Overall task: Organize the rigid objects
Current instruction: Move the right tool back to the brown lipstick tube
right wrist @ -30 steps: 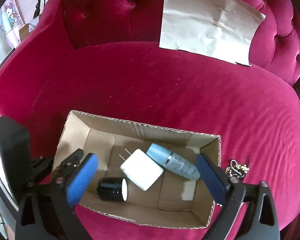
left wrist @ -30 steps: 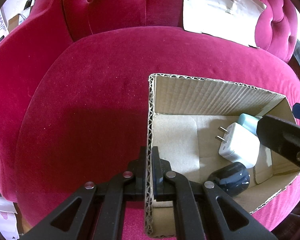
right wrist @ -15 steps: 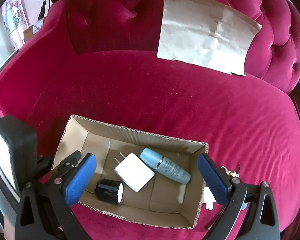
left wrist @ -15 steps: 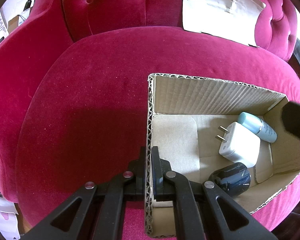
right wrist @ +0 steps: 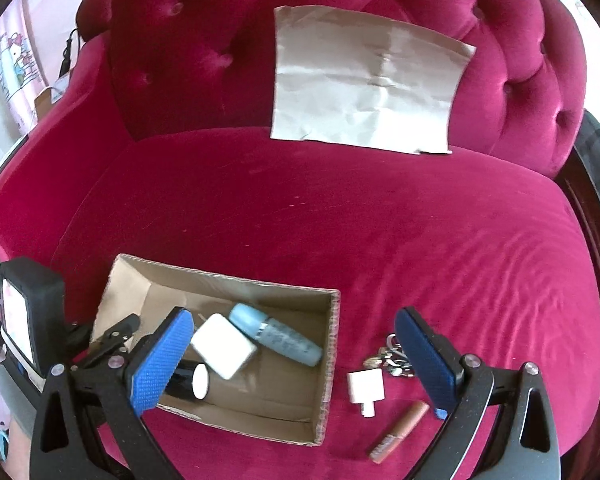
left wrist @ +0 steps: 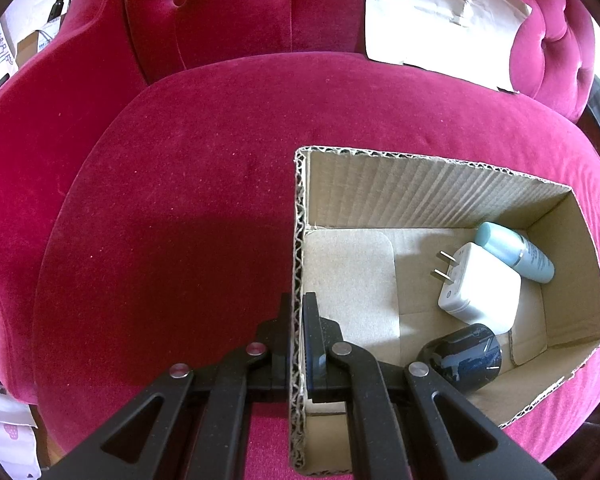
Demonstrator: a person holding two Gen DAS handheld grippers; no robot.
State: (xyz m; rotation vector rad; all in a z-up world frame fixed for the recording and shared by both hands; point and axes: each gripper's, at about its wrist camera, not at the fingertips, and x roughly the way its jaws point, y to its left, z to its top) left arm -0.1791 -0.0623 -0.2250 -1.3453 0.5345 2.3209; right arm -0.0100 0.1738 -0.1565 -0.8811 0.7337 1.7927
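Observation:
An open cardboard box (left wrist: 440,188) (right wrist: 220,284) sits on the red velvet seat. It holds a white plug charger (left wrist: 480,288) (right wrist: 222,346), a light blue bottle (left wrist: 516,252) (right wrist: 276,334) and a dark round jar (left wrist: 460,358) (right wrist: 188,380). My left gripper (left wrist: 298,312) is shut on the box's left wall. My right gripper (right wrist: 292,356) is open and empty above the box's right end. To the right of the box lie a small white adapter (right wrist: 366,388), a copper tube (right wrist: 398,430) and a bunch of keys (right wrist: 388,356).
A crumpled sheet of brown paper (right wrist: 364,80) (left wrist: 432,20) leans on the tufted backrest (right wrist: 200,60). The seat cushion (right wrist: 380,220) spreads wide behind and right of the box. A dark wooden frame edge (right wrist: 596,208) runs along the right side.
My right gripper has pulled back and to the right, out of the left wrist view. The adapter, tube and keys beside the box have come into sight. The left gripper still grips the box wall.

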